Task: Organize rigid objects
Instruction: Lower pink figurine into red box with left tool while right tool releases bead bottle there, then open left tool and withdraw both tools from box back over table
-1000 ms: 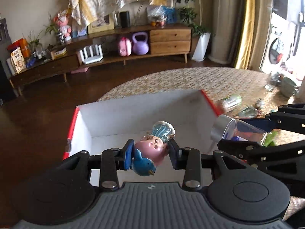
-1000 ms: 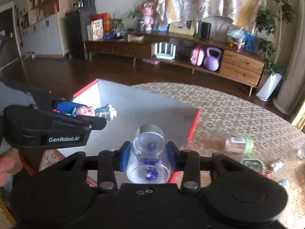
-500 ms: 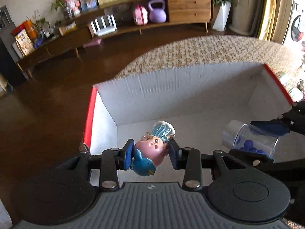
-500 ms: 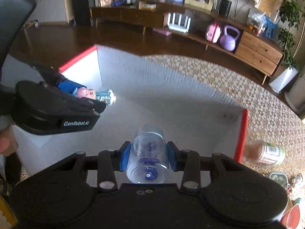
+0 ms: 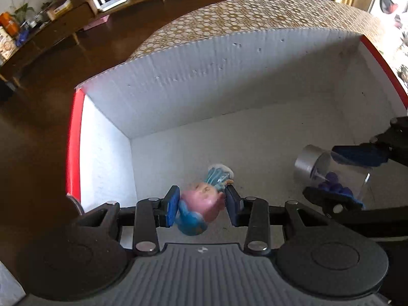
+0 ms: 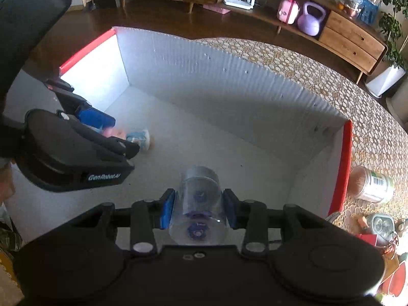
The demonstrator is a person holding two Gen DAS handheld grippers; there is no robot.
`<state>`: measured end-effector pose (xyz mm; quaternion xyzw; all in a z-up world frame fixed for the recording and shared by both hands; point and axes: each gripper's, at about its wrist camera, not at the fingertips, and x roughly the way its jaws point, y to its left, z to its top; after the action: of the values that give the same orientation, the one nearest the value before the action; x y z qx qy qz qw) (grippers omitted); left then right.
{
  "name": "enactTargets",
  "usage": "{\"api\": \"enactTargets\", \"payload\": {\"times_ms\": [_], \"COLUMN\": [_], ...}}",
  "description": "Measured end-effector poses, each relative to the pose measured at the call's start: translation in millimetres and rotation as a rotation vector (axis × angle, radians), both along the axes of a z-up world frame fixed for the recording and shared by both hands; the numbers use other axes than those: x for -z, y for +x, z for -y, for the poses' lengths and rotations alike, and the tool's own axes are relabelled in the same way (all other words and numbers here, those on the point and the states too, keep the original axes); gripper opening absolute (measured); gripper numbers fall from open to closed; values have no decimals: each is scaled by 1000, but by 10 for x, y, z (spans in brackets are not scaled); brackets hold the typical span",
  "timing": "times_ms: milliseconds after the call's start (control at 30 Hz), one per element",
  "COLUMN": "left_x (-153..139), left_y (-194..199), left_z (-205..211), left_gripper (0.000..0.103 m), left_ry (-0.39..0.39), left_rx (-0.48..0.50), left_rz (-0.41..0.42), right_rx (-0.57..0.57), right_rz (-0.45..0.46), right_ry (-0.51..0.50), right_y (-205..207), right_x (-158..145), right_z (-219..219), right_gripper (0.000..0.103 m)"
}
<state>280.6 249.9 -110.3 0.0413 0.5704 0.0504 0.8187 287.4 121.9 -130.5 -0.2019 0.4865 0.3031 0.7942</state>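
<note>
We hold a small hard toy figure in the narrowly closed left claw and a light, slippery clear jar at its sides in the right claw, both over the white box, jar at three o'clock of the figure.

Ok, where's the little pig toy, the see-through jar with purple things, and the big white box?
pig toy point(image 5: 202, 200): left wrist view, on its pink head.
clear jar point(image 6: 197, 199): right wrist view, on its see-through side.
white box point(image 5: 204, 86): left wrist view, on its far inside wall.
</note>
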Motion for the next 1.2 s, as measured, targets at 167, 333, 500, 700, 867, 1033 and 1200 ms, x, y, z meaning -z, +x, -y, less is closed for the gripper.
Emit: {"api": "enactTargets", "payload": {"times_ms": [167,333,500,700,867,1033,1200], "left_x": [-13,-123,-284,-585,-838,-1076,-1229], "left_y": [25,-47,-173,-433,-633,-831,-1035], "left_z": [30,-22,-47,79,220,396,608], "left_gripper": [39,40,40,40,40,40,41], "left_ry": [11,3,-29,-39,-42,-67,-84], "left_rx": [14,-11,-56,-63,-58,-36,-18], "left_rz": [-15,34,101,191,264,344,403], "right_rx": [-6,-1,7,1,5,2,7], "right_rz": [-12,7,16,41,66,76,104], "right_ry": [-3,35,89,163,232,314,370], "right_y": [12,-28,-159,-388,-560,-710,-896], "right_x": [-8,-130,-297,-562,-796,-983,-1103], "right_z": [-5,80,275,545,774,1026,1302], "right_gripper": [41,44,45,48,50,57,64]}}
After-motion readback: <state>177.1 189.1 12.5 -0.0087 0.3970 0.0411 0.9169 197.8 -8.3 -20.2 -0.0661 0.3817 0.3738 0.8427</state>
